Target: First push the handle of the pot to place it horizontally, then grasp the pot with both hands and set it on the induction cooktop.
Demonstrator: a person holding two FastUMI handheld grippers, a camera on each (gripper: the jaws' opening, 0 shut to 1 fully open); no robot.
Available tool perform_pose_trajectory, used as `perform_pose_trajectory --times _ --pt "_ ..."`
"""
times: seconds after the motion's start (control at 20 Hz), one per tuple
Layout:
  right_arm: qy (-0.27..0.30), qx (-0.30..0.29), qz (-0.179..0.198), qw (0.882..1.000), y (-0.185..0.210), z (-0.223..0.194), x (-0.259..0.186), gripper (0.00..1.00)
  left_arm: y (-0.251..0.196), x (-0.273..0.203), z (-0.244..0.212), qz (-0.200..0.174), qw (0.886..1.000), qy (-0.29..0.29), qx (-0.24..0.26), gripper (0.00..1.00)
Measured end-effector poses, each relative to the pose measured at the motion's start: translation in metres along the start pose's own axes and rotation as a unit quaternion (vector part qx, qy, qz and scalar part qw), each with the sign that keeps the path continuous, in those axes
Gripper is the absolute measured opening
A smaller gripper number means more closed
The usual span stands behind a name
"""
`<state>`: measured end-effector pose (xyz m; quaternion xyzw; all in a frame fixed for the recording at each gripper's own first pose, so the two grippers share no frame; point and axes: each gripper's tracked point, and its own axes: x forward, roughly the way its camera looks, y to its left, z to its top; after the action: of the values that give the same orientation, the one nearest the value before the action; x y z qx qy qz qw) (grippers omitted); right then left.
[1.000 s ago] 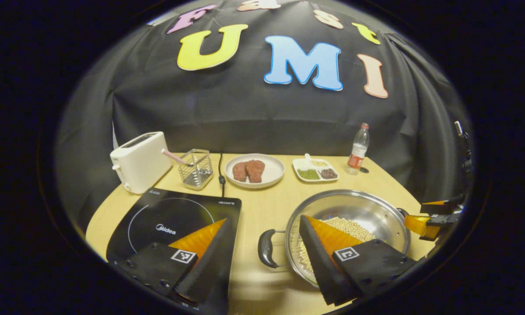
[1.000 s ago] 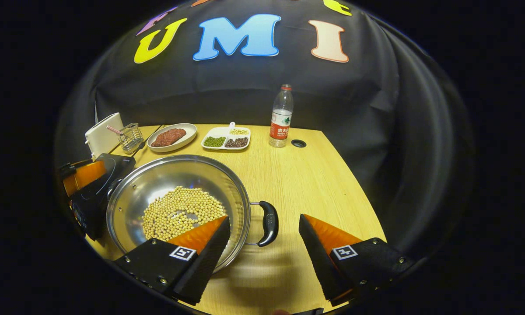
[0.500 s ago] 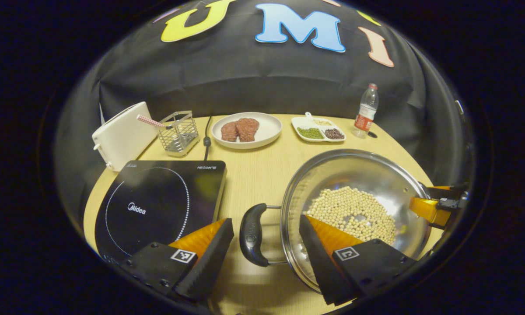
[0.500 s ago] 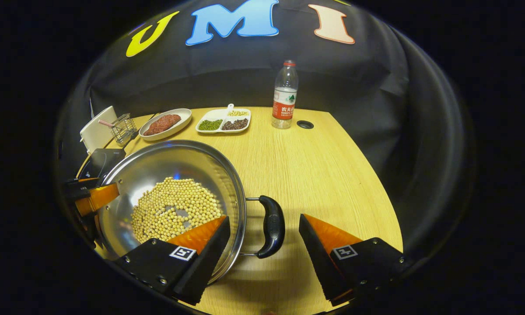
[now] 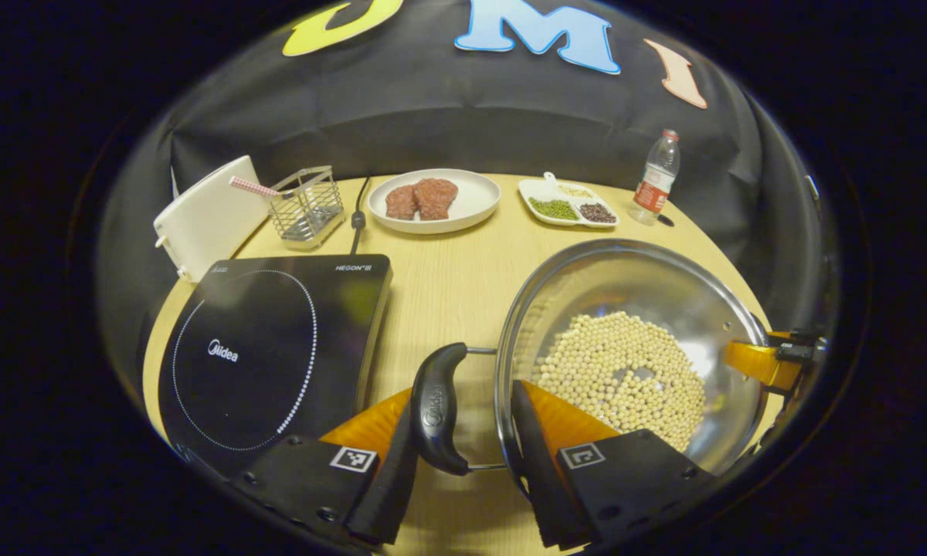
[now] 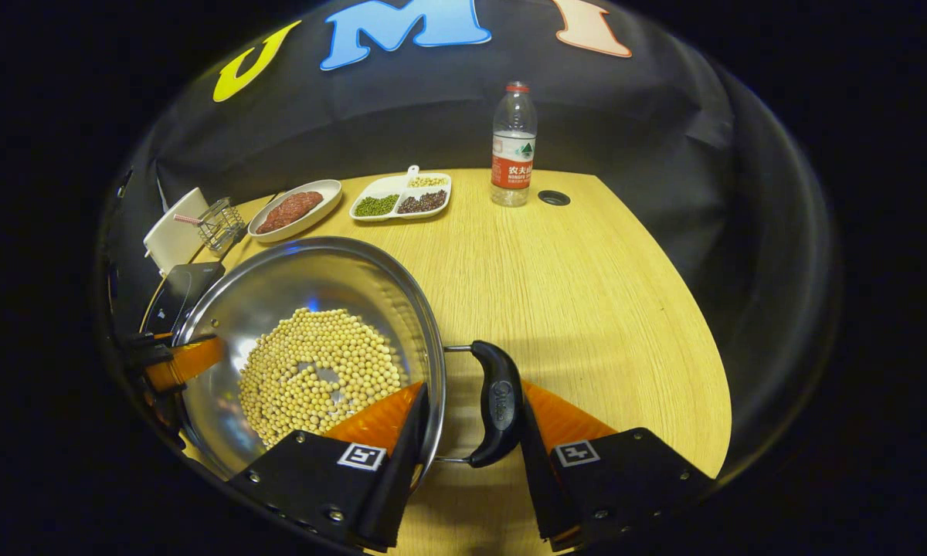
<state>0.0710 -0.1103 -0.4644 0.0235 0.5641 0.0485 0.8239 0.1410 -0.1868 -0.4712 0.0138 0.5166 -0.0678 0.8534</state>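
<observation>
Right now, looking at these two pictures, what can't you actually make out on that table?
- Left gripper view: the pot bottom under the soybeans; the near rim sits behind the left gripper.
- Left gripper view: what the wire basket holds, too small.
- Right gripper view: the induction cooktop, mostly behind the pot.
- Right gripper view: whether the right gripper already presses the handle.

**Table layout seen from the left gripper**

The pot (image 5: pixel 629 347) is set ahead to the right, the induction cooktop (image 5: pixel 270 347) ahead to the left. Behind them, a toaster (image 5: pixel 205 216), basket (image 5: pixel 305 207), plate (image 5: pixel 436 201), tray (image 5: pixel 568 208) and bottle (image 5: pixel 657 177) are lined up.
</observation>
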Motion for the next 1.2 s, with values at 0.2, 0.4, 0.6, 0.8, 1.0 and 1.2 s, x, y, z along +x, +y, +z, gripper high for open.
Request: perform_pose_trajectory --times 0.2,0.4,0.6,0.8,1.0,1.2 --pt "0.035 0.007 0.005 0.999 0.003 -0.003 0.0 0.45 0.0 -0.001 0.001 -0.007 1.0 0.002 -0.012 0.65" --pt "0.006 -0.004 0.001 1.0 0.003 0.005 -0.006 0.5 0.002 -0.002 0.0 -0.006 1.0 0.0 -0.027 0.59" --pt "0.003 -0.006 0.003 1.0 0.003 0.005 -0.012 0.5 0.0 -0.007 -0.002 -0.006 0.999 -0.001 -0.04 0.62" --pt "0.0 -0.001 0.004 1.0 0.004 0.008 -0.021 0.49 0.0 -0.019 0.006 -0.005 0.999 -0.008 -0.033 0.59" --pt "-0.005 -0.001 0.008 1.0 0.012 0.013 -0.037 0.49 0.007 -0.039 0.016 0.002 1.0 -0.016 -0.027 0.58" --pt "-0.012 -0.008 0.013 1.0 0.032 0.016 -0.052 0.49 0.026 -0.061 0.018 0.01 0.999 -0.022 -0.03 0.58"
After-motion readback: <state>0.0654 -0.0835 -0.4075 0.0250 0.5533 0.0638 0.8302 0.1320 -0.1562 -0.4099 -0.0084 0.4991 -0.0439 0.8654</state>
